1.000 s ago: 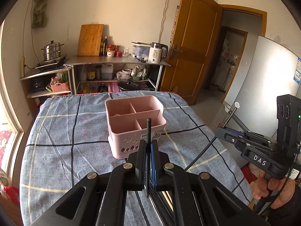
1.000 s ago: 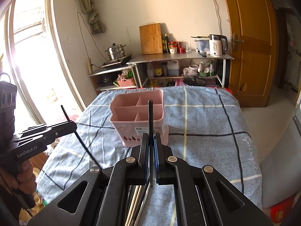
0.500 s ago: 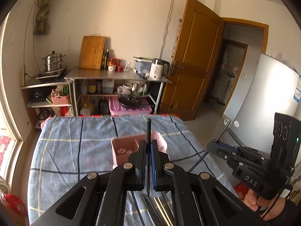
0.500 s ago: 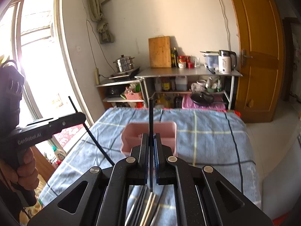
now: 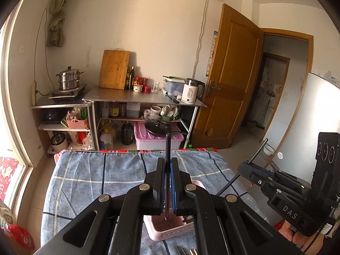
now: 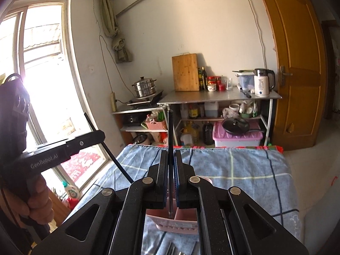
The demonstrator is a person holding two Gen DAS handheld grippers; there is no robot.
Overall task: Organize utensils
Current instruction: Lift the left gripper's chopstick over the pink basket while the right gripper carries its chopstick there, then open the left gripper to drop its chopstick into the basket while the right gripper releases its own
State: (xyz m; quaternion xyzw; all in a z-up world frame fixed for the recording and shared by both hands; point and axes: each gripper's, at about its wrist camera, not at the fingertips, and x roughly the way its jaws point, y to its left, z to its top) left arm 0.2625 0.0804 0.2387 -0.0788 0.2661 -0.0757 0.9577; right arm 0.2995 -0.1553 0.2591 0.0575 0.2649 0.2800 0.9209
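My left gripper (image 5: 167, 164) is shut on a thin black chopstick (image 5: 167, 146) that stands up between its pads. My right gripper (image 6: 170, 155) grips a second black chopstick (image 6: 170, 127) the same way. The pink divided organizer (image 5: 170, 232) sits on the cloth-covered table (image 5: 95, 176), mostly hidden under the left jaws. In the right wrist view the organizer (image 6: 177, 223) also lies under the jaws. Each view shows the other tool held off to the side: the right gripper (image 5: 244, 167) and the left gripper (image 6: 99, 136). Both hang above the organizer.
Several metal utensils (image 6: 172, 248) lie on the blue checked cloth just in front of the organizer. A steel shelf rack (image 5: 146, 99) with a kettle, cutting board and pots stands beyond the far table edge. A window is left, a wooden door (image 5: 231, 78) right.
Both grippers have risen with their chopsticks. The organizer has slid from the middle of each view down under the jaws, and more of the wall and shelf shows.
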